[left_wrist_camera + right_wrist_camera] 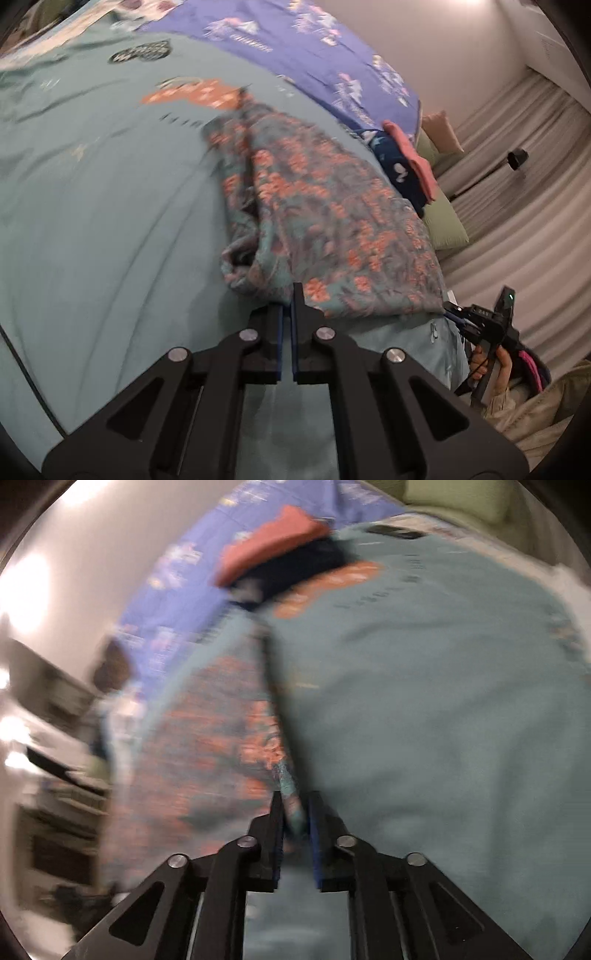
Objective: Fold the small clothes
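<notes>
A teal garment with an orange flower print [325,206] lies stretched over the teal bed cover [110,229]. My left gripper [288,299] is shut on its near edge. My right gripper [452,308] shows at the right in the left wrist view, shut on the garment's far corner. In the blurred right wrist view the right gripper [295,805] pinches a fold of the flowered garment [207,746] between its nearly closed jaws.
A folded stack of a pink piece [410,158] on a dark blue piece [395,166] sits at the bed's far side, also in the right wrist view [273,542]. A purple printed sheet [295,44], green pillows [443,221] and curtains [524,206] lie beyond.
</notes>
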### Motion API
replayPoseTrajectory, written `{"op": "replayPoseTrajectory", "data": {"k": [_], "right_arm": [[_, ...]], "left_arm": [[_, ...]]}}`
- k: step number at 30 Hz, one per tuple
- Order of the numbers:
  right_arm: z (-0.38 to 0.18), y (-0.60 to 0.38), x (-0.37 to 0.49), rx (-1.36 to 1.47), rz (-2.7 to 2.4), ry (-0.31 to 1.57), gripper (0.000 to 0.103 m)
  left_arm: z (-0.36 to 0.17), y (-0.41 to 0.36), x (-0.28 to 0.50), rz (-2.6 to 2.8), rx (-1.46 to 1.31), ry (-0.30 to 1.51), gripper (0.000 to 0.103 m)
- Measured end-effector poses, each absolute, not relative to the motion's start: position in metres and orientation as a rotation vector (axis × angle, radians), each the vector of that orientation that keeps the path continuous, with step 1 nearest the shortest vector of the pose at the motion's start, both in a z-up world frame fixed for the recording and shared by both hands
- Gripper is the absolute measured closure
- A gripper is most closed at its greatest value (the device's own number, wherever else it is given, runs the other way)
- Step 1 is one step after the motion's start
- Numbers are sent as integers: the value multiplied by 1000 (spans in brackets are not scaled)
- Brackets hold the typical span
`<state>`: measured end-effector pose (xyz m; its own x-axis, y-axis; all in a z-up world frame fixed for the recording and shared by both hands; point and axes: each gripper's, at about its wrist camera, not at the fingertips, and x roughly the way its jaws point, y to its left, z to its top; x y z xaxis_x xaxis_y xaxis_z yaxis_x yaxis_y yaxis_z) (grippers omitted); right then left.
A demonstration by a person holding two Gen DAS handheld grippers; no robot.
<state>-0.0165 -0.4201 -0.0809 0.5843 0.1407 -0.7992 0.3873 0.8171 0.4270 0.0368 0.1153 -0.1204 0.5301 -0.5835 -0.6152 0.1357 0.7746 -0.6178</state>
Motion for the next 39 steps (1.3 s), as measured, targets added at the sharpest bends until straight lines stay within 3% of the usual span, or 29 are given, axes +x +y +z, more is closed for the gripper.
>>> {"op": "replayPoseTrajectory", "data": {"k": [4,6,8,9,12,22,25,39], "right_arm": [[-57,-401,-26,415,-297,892,70],[-41,-377,-29,264,-297,824,58],[-30,-352,-34,166,-276,744,53],[-26,-342,-37,130,-262,706,52],[-20,-300,-32,46,-146,646,47],[-52,-102,-18,-313,372,676,47],[-61,-46,-23,-407,463,651,47],[-114,49,-20,-628,437,625,47]], "left_arm": [[-112,121,34,-397,-505,893,90],[-104,121,32,-360,-445,869,75],[-101,123,31,-321,-420,852,62],[-101,126,31,-300,-414,845,60],[-100,139,29,-275,-424,840,59],[-94,174,17,-161,-402,765,56],[-93,177,16,-155,-381,756,50],[-103,199,31,-178,-397,769,49]]}}
